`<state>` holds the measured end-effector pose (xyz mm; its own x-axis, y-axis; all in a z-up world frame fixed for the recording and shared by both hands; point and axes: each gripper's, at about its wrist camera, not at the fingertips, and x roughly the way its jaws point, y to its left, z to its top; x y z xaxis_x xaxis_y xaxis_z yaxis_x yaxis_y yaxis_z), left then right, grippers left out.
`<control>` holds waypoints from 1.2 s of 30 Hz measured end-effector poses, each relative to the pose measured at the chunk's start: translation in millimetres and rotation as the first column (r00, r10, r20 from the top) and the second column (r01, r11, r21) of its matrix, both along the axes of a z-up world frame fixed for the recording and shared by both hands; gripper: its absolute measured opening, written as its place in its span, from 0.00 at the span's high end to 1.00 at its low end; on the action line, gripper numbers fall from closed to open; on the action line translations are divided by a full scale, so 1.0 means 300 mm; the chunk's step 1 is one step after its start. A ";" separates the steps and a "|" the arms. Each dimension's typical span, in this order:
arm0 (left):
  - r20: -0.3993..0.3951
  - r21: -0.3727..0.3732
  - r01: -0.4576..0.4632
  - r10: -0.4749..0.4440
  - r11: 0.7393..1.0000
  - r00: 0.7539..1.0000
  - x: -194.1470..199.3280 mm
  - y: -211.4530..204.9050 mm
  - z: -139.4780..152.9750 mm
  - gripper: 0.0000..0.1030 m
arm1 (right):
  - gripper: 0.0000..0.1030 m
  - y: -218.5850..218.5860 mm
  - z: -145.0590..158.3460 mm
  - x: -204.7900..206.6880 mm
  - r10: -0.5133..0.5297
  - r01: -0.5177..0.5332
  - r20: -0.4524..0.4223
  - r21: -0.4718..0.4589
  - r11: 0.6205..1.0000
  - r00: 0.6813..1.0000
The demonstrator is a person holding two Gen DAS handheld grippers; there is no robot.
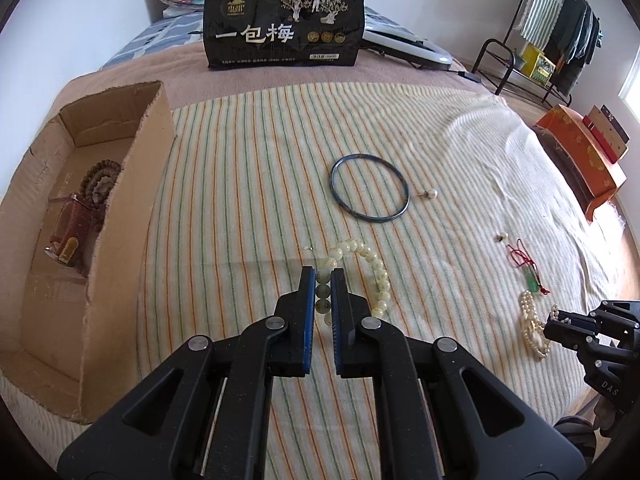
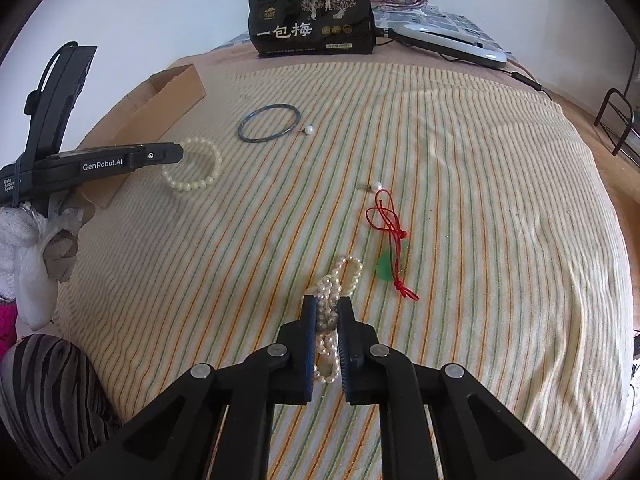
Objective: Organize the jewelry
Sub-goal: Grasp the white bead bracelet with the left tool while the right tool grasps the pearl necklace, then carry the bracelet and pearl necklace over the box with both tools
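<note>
My left gripper (image 1: 323, 276) is shut on a pale green bead bracelet (image 1: 378, 270) that lies on the striped cloth; it also shows in the right wrist view (image 2: 196, 184). My right gripper (image 2: 327, 305) is shut on a bunched pearl necklace (image 2: 340, 276), seen in the left wrist view too (image 1: 530, 320). A blue bangle (image 1: 370, 187) lies mid-cloth with a pearl earring (image 1: 432, 193) beside it. A second pearl earring (image 2: 376, 187) and a green pendant on red cord (image 2: 386, 266) lie right of centre. A cardboard box (image 1: 120, 240) at left holds brown beads (image 1: 98, 178) and a watch (image 1: 70, 232).
A black snack bag (image 1: 282, 22) stands at the far edge of the bed, with a silver device (image 1: 408, 46) beside it. An orange box (image 1: 580, 156) sits off the bed at right. A clothes rack (image 1: 560, 28) stands at the back right.
</note>
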<state>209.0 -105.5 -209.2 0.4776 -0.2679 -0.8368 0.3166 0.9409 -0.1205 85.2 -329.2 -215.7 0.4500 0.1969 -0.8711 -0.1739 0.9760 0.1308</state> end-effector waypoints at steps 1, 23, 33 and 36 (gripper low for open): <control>0.003 -0.003 -0.001 0.001 1.000 1.000 -0.005 0.003 0.009 0.95 | 0.93 -0.003 0.010 -0.005 -0.005 0.005 0.006 0.004 1.000 1.000; 0.113 -0.093 -0.002 0.012 0.996 0.994 -0.142 0.096 0.234 0.95 | 0.95 0.008 0.281 -0.059 -0.043 0.036 0.172 0.040 0.999 0.984; 0.159 -0.126 -0.019 0.040 0.992 0.987 -0.176 0.183 0.322 0.95 | 0.95 0.093 0.398 -0.046 0.001 -0.010 0.242 0.036 0.999 0.970; 0.168 -0.134 -0.031 0.053 0.991 0.984 -0.180 0.222 0.343 0.95 | 0.95 0.129 0.433 -0.037 0.020 -0.030 0.264 0.035 0.999 0.964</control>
